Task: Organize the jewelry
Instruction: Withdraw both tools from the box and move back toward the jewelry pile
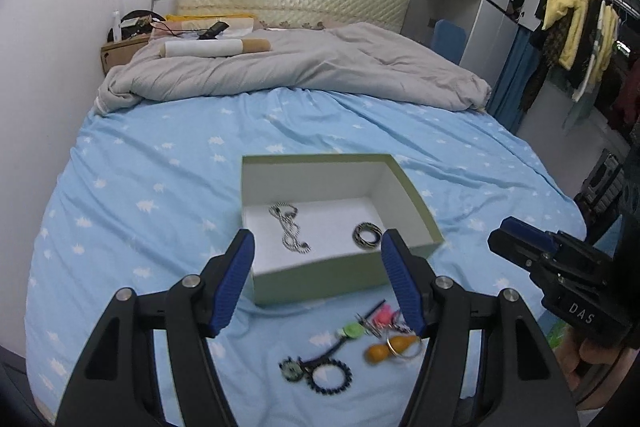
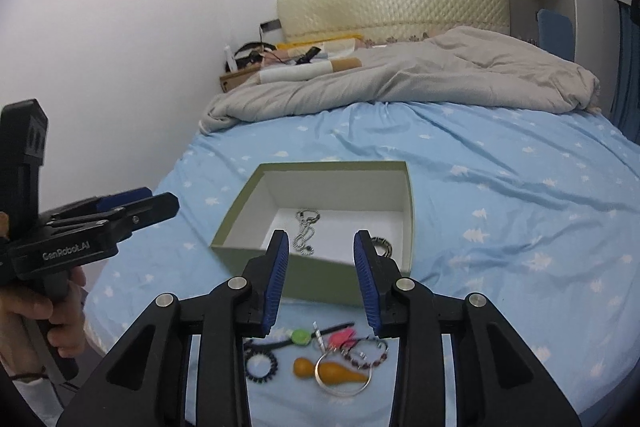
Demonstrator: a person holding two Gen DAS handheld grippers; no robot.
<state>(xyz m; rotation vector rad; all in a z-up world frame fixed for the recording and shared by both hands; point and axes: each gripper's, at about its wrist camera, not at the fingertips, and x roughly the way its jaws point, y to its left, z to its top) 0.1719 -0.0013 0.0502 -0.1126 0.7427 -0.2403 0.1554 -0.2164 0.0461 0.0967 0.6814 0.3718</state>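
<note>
Green box (image 1: 416,203) on the bed (image 1: 160,167) holds a silver chain (image 1: 289,227) and dark ring bracelet (image 1: 367,235), more trinkets (image 2: 320,351) loose just near it, left gripper (image 1: 318,283) and right gripper (image 2: 320,277) both apart, holding nothing.

The box (image 1: 340,283) looks like matt card, green outside and white and smooth inside. In it lies a shiny metal chain (image 1: 289,227). The bed sheet (image 1: 160,187) is soft blue cloth with wrinkles. The grey blanket (image 1: 280,67) is puffy cloth. The orange gourd (image 2: 330,371) looks smooth, like wood, inside a shiny metal ring (image 2: 340,375). The left tool (image 1: 318,281) is black plastic with bumpy blue pads (image 1: 234,287).
</note>
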